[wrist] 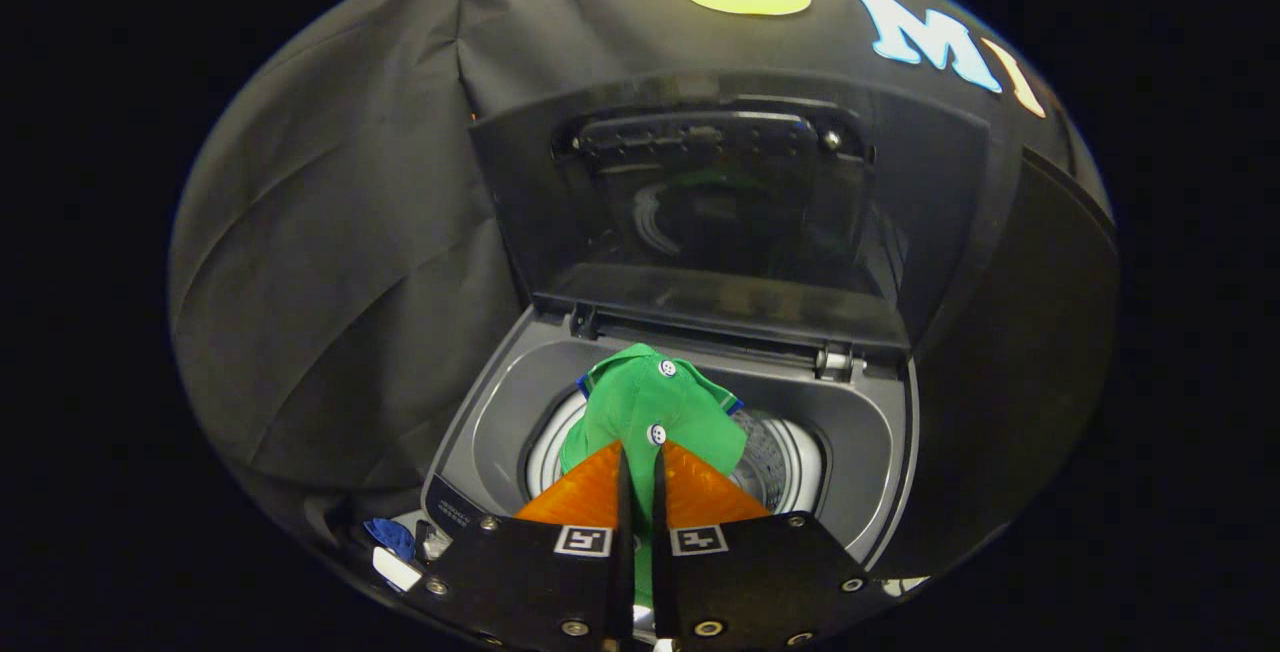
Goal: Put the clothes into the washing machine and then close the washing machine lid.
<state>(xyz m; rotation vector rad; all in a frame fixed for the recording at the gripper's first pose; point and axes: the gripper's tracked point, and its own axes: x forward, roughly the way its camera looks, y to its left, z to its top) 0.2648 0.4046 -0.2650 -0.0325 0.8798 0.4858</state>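
Over the washing machine [880, 452] drum, one green shirt [655, 412] hangs pinched in the hand-held gripper [639, 467]; one lid [730, 212] stands raised beyond.

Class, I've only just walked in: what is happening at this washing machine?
A hand-held gripper is shut on a green shirt with white buttons, holding it over the open drum of a top-loading washing machine. The shirt hangs just ahead of the fingers, above the drum's mouth. The lid stands raised behind it, not yet closed.
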